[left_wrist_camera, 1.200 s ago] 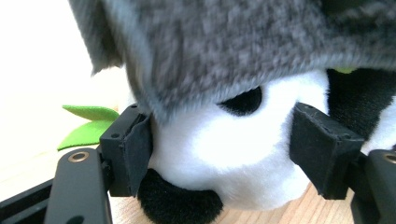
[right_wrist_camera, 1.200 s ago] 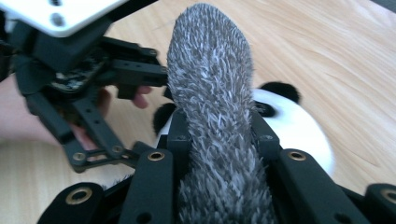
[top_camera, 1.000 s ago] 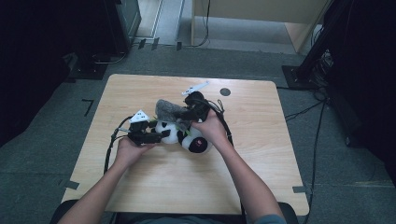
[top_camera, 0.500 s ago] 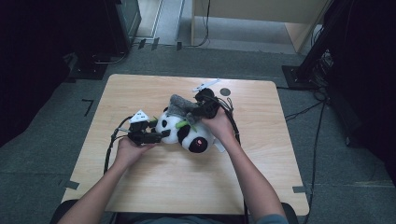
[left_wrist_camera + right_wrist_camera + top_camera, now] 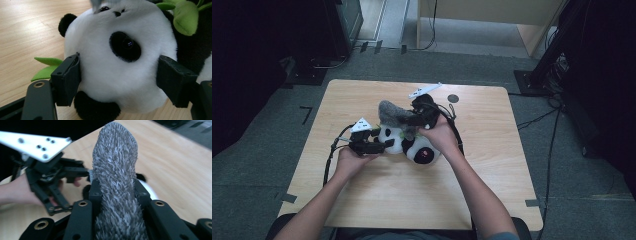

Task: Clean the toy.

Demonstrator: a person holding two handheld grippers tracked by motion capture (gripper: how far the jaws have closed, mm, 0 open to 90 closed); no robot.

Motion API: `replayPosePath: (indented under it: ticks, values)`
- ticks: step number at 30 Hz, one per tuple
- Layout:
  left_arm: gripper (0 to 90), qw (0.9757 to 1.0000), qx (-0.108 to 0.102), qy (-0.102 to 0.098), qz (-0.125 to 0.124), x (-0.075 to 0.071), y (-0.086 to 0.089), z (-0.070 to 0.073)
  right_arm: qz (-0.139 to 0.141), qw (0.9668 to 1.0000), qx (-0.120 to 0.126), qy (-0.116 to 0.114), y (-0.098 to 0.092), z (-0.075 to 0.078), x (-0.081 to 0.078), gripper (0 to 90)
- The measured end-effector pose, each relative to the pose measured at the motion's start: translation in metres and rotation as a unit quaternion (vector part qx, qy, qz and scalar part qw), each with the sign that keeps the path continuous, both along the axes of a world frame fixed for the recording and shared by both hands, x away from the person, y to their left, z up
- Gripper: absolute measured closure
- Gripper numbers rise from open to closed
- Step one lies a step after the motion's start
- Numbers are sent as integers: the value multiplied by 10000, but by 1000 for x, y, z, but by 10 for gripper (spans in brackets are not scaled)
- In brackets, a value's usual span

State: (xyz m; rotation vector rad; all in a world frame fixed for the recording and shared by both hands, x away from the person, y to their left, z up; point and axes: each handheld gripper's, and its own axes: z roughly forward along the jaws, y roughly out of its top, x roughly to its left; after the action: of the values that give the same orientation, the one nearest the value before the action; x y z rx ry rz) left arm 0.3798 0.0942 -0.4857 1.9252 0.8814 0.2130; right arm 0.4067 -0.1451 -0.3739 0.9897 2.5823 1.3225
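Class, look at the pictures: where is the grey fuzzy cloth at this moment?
In the high view the grey fuzzy cloth sits near the table's middle, just above the panda toy, clamped in the right gripper; the left gripper brackets the panda's head.

The high view looks forward and down from above the person's side onto the whole desk, forearms entering from the bottom of the frame. The left gripper view sits very close behind its own fingers, facing the plush panda that takes up most of the frame. The right gripper view looks along its fingers at the grey furry piece, with the left gripper in its upper left. All three views share the panda area at mid-desk.
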Motion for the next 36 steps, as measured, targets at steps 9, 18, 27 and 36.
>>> replayPosePath:
  ticks: [9,18,27,36]
  values:
    - [235,10000,-1,13,15,0,-1,0,326,9983,-237,425,18,-20,0,682]
    - [247,9998,118,106,87,0,-4,3,118,9978,-557,329,11,-24,7,675]
    - [246,9998,144,103,58,0,-4,3,-385,9962,-725,295,-15,-25,20,678]
    - [246,9999,130,101,53,1,-4,3,-732,9930,-913,135,-32,-23,22,678]
